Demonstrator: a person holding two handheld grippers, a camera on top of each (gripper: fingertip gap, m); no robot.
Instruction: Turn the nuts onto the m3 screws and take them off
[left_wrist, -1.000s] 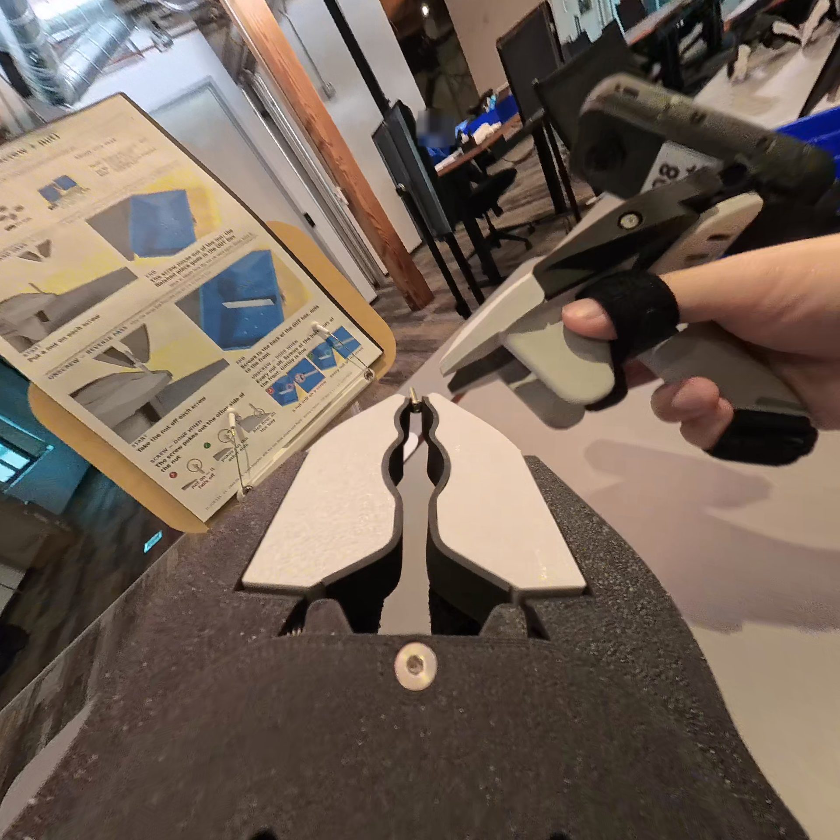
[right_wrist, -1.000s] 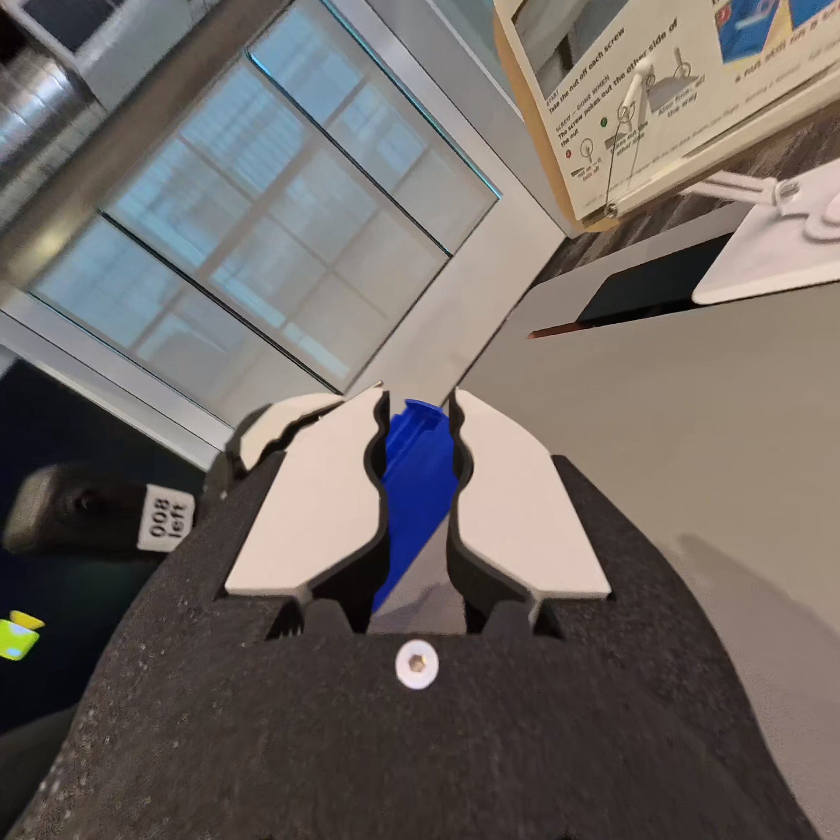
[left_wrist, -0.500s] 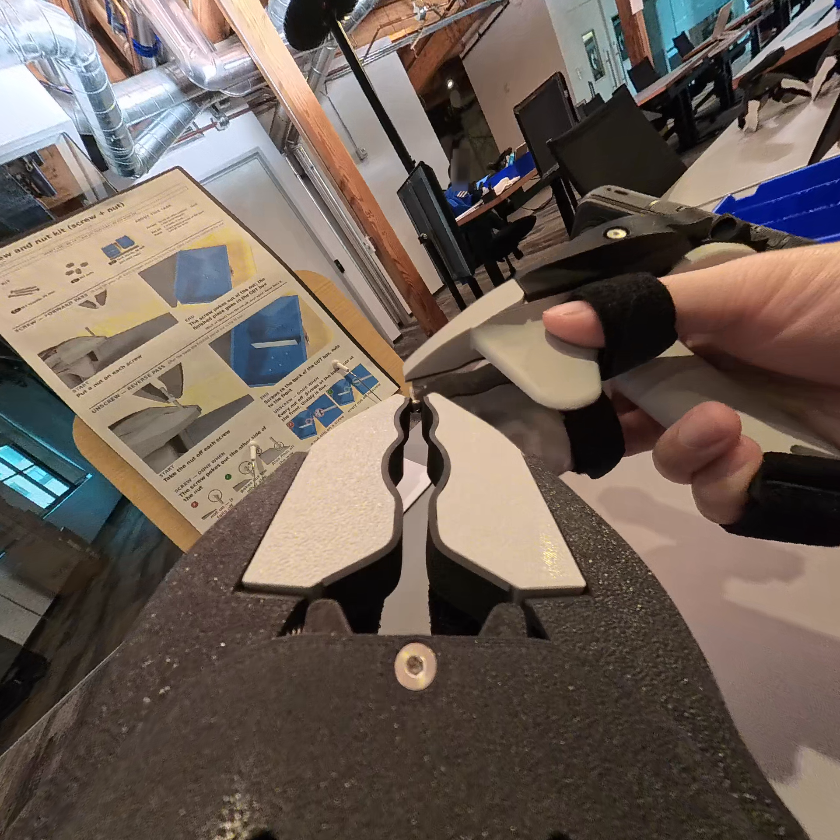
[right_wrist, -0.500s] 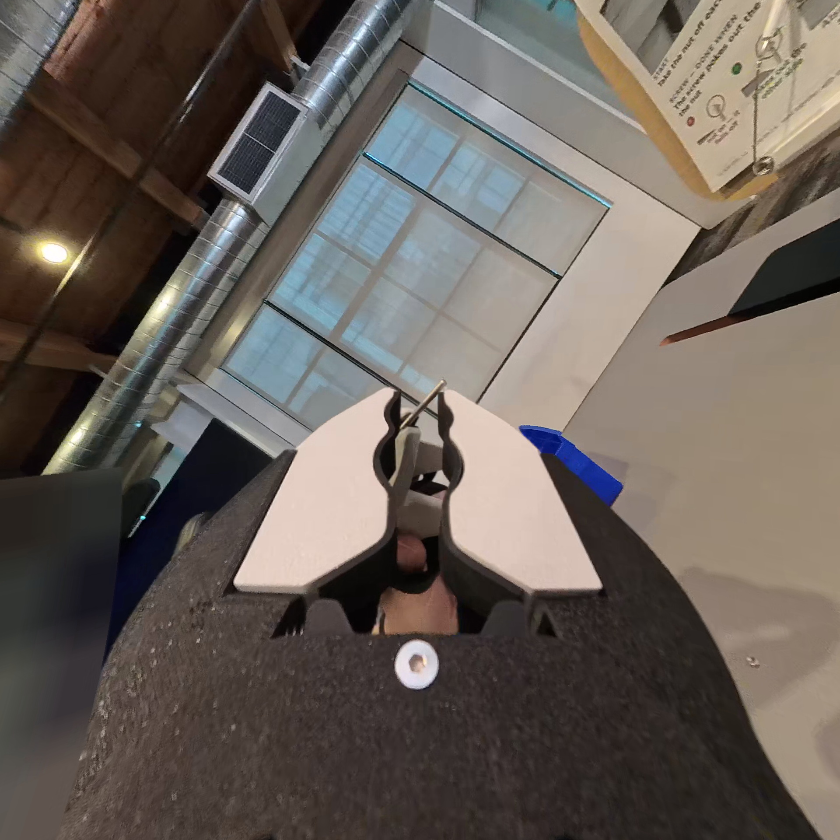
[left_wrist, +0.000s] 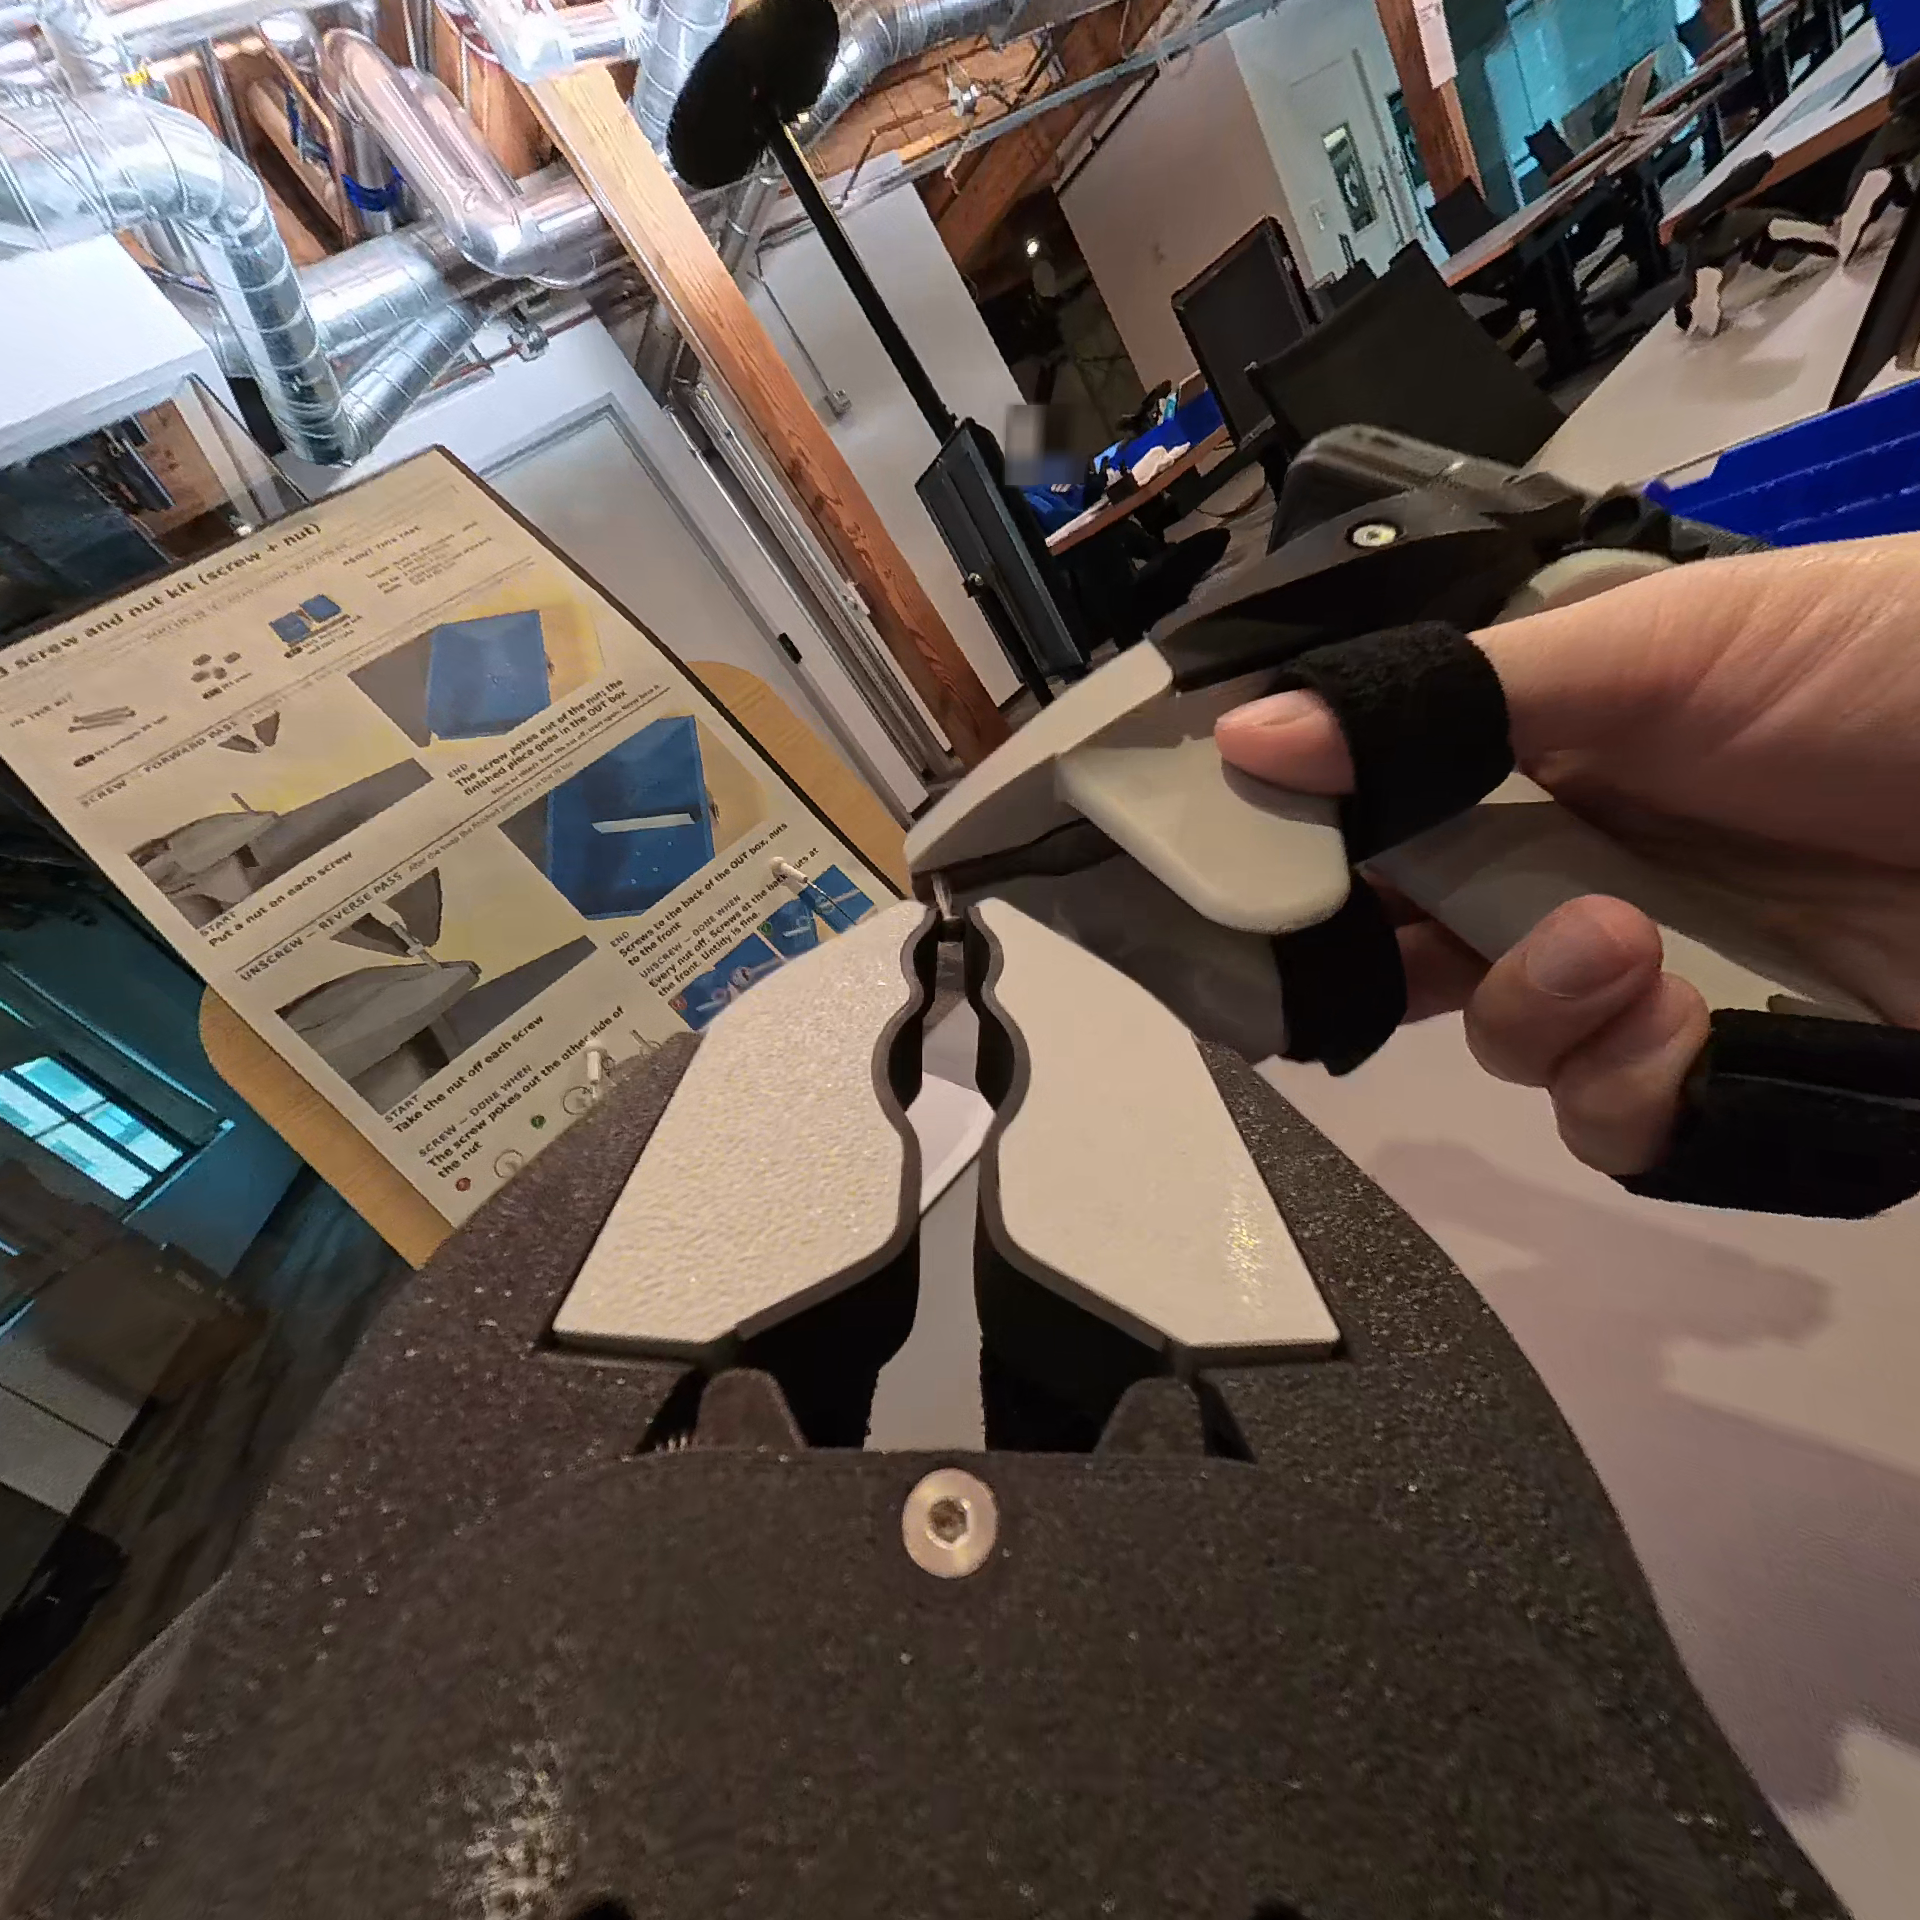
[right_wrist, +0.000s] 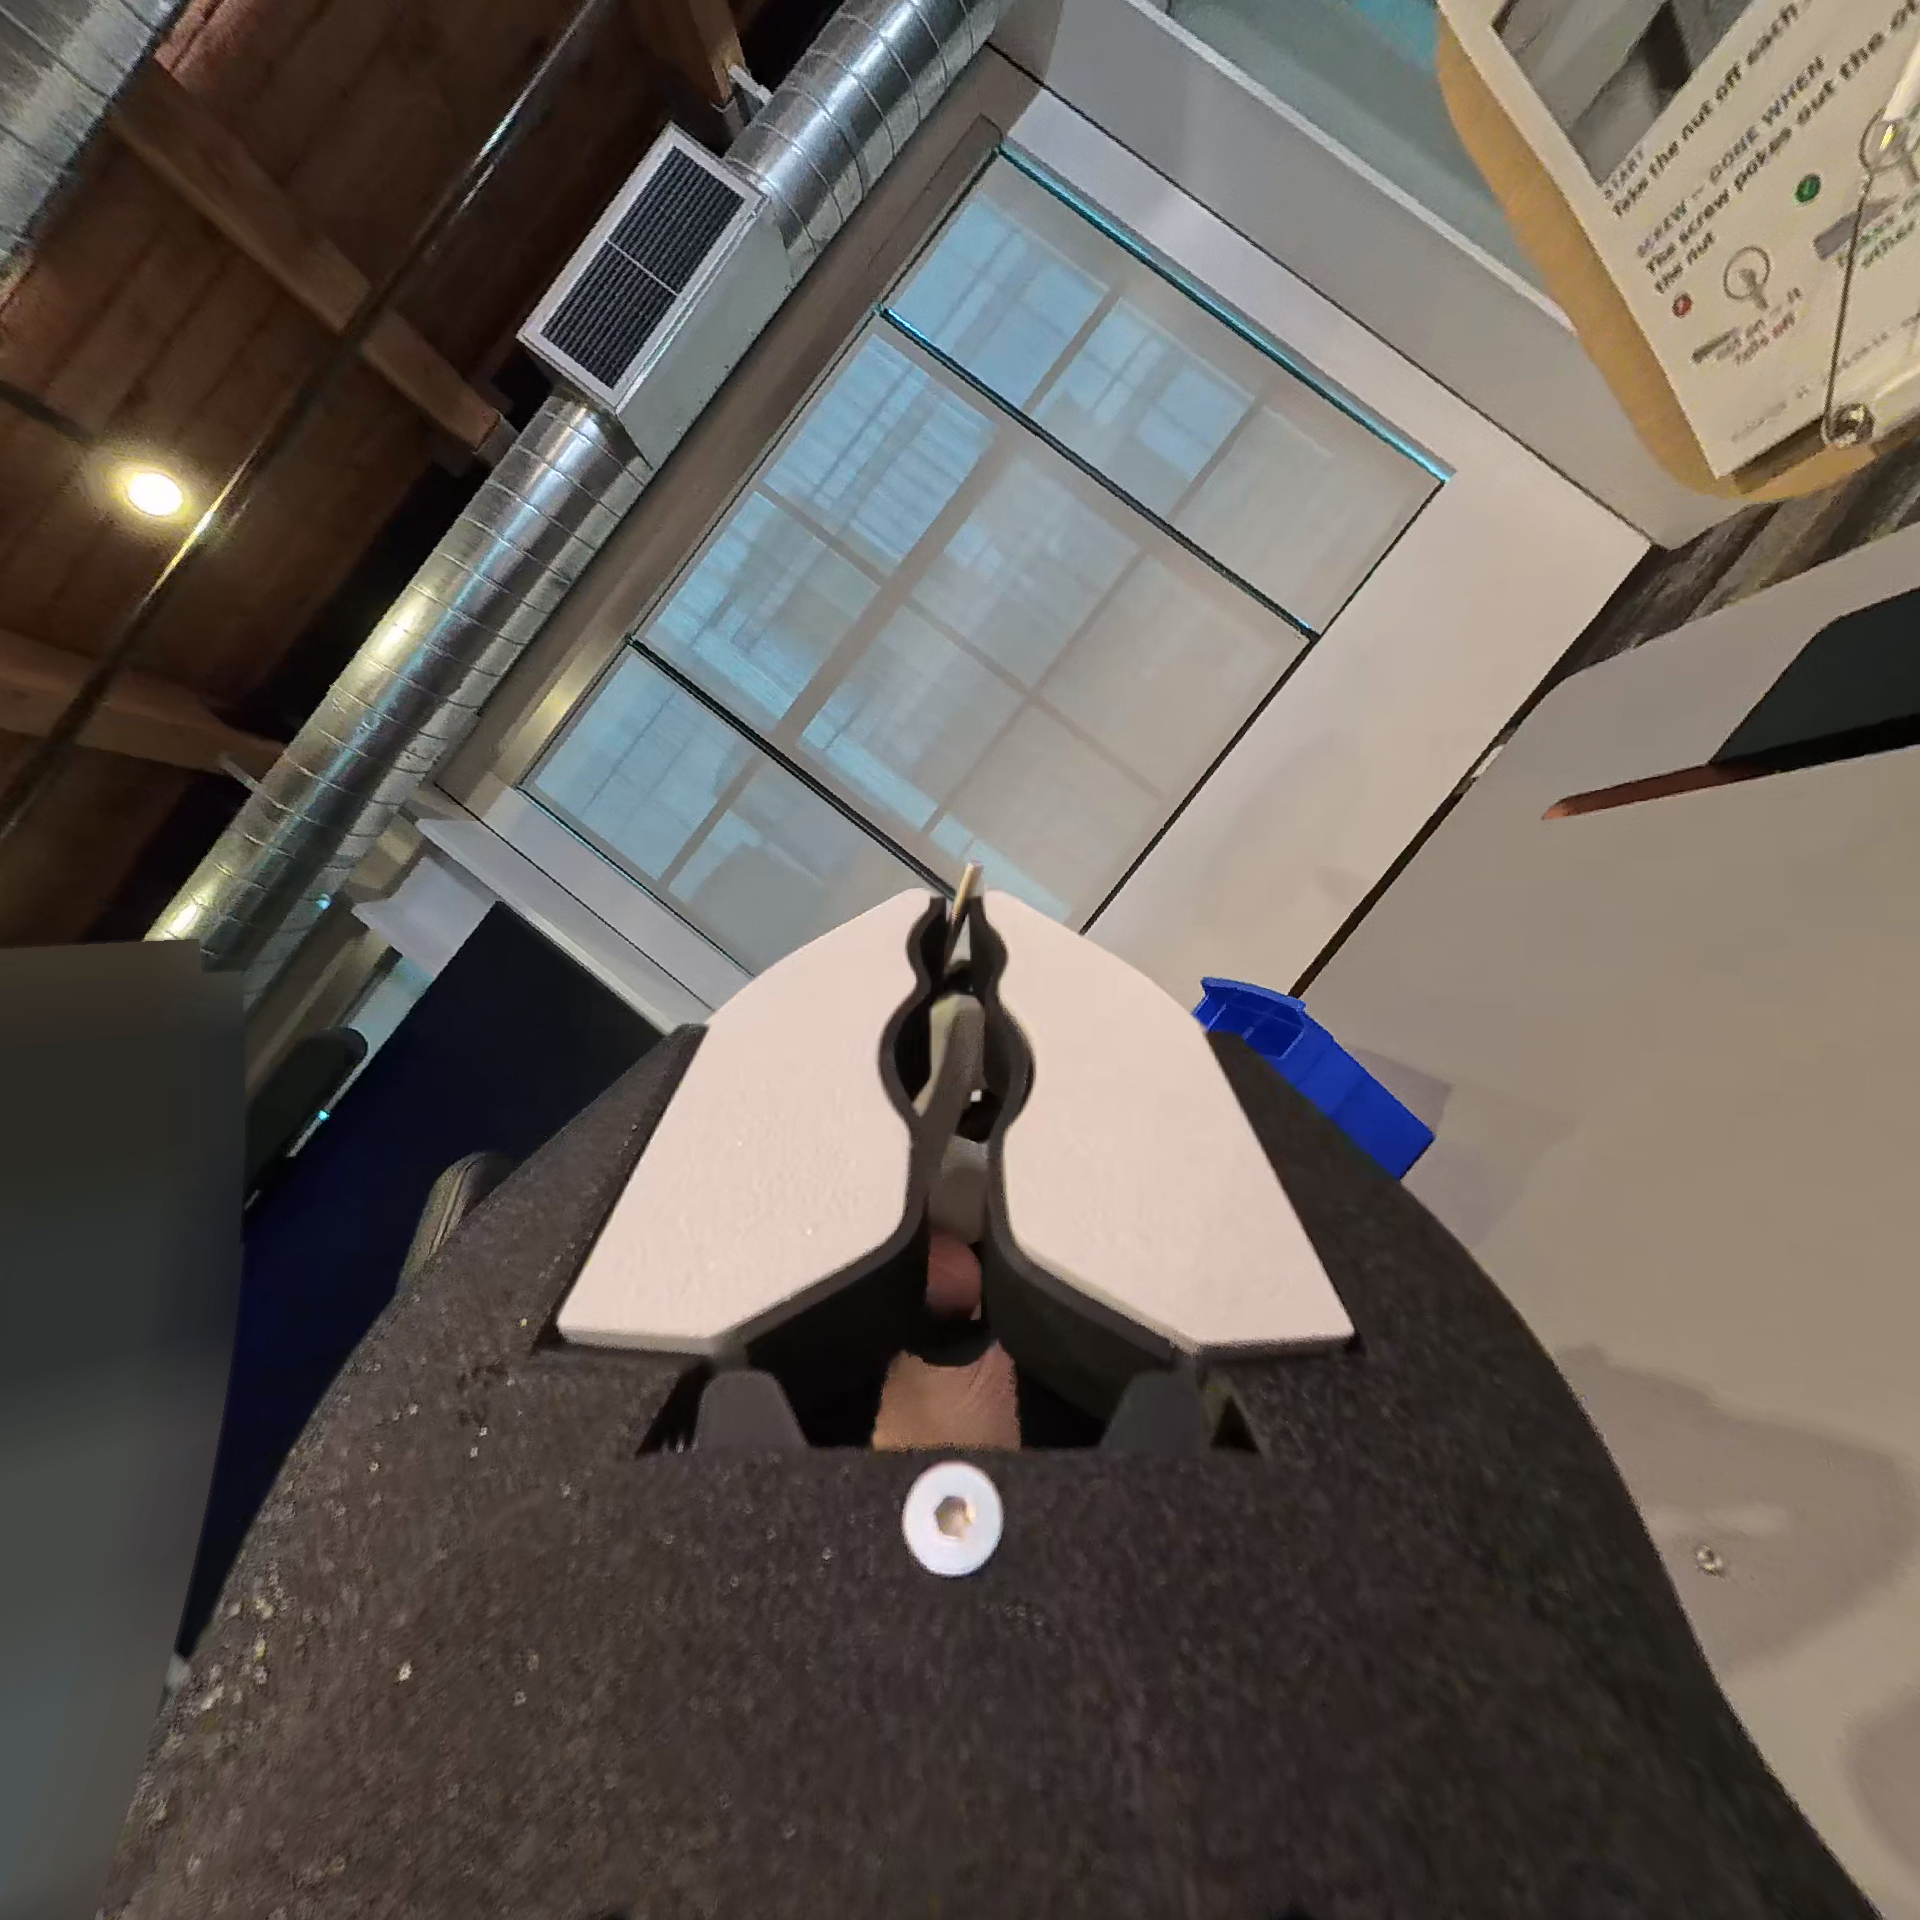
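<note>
My left gripper (left_wrist: 950, 923) is shut, and a small metal nut (left_wrist: 941, 894) sits pinched at its very tips. My right gripper (left_wrist: 923, 871), held by a hand (left_wrist: 1683, 790), comes in from the right, and its tips meet the left gripper's tips at the nut. In the right wrist view my right gripper (right_wrist: 966, 914) is shut on a thin M3 screw (right_wrist: 968, 896) that sticks out past its tips. The left gripper's finger (right_wrist: 951, 1049) shows through the gap below. Whether the screw has entered the nut is hidden by the fingers.
An instruction board (left_wrist: 416, 831) on a wooden stand is at the left, and it also shows in the right wrist view (right_wrist: 1704, 208). A blue bin (left_wrist: 1797, 478) stands at the right on the grey table (left_wrist: 1558, 1403). A loose nut (right_wrist: 1704, 1587) lies on the table. Both grippers' tips are close together, under 4 cm apart.
The right gripper has moved left and down until its tips touch the left gripper's tips. Both grippers have tilted upward. Both stay shut.
</note>
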